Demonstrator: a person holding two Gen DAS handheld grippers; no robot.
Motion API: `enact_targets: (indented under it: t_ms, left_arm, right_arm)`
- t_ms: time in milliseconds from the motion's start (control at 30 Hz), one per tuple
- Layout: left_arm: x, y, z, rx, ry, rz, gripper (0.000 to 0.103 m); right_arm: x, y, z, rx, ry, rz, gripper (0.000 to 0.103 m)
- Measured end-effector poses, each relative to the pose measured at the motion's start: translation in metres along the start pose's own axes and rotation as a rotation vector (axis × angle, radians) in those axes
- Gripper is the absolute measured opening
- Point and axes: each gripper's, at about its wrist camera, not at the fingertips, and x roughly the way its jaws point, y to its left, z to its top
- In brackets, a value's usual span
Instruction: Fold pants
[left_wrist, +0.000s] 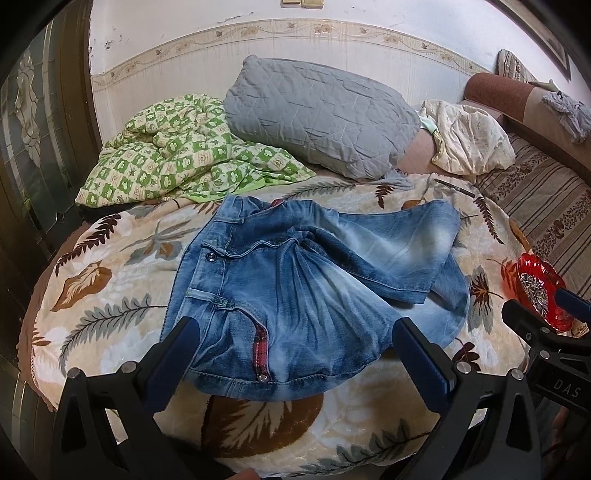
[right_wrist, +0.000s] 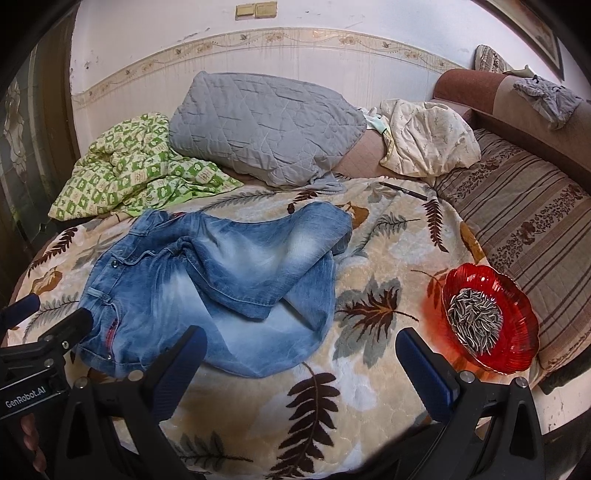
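Faded blue jeans (left_wrist: 303, 280) lie partly folded on the leaf-patterned blanket (left_wrist: 110, 280), waistband to the left, legs doubled over toward the right. They also show in the right wrist view (right_wrist: 207, 280). My left gripper (left_wrist: 295, 328) is open and empty, hovering just above the near waistband corner. My right gripper (right_wrist: 301, 339) is open and empty, above the blanket (right_wrist: 369, 369) by the jeans' near right edge. The right gripper shows at the left view's right edge (left_wrist: 546, 306), and the left gripper at the right view's left edge (right_wrist: 51, 314).
A red glass dish of sunflower seeds (right_wrist: 487, 317) sits on the blanket at right. A grey quilted pillow (left_wrist: 317, 114), a green checked quilt (left_wrist: 166, 155) and a cream pillow (right_wrist: 424, 144) lie behind. A dark pen (right_wrist: 402, 190) lies on the blanket. A striped sofa (right_wrist: 524, 229) borders the right.
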Motion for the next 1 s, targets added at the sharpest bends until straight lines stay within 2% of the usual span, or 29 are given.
enact_targets:
  t_ms: [233,467,600,700,767,800,933,1000]
  left_arm:
    - [0.002,-0.001,0.000,0.004,-0.003,0.001,0.103]
    - [0.002,-0.002,0.000,0.010,-0.006,-0.007,0.103]
    - [0.007,0.000,0.014,0.049,-0.027,-0.112,0.103]
    - [0.019,0.003,0.038,0.104,-0.052,-0.183,0.103]
    - [0.035,-0.001,0.057,0.176,-0.042,-0.206,0.103]
    - [0.045,-0.005,0.066,0.217,-0.034,-0.238,0.103]
    - [0.083,-0.029,0.092,0.382,0.016,-0.338,0.103]
    - [0.098,-0.047,0.096,0.468,0.048,-0.374,0.103]
  right_arm:
    - [0.000,0.002,-0.001,-0.003,-0.027,-0.002,0.103]
    - [0.000,0.001,-0.001,0.010,-0.009,0.019,0.103]
    - [0.003,-0.005,-0.001,-0.005,0.002,0.111,0.103]
    - [0.008,-0.023,0.003,-0.013,-0.008,0.175,0.103]
    - [0.015,-0.048,0.012,0.006,-0.024,0.227,0.103]
    - [0.019,-0.055,0.020,-0.035,-0.029,0.193,0.103]
    - [0.049,-0.090,0.055,-0.032,-0.020,0.245,0.103]
    - [0.075,-0.102,0.073,-0.074,0.030,0.241,0.103]
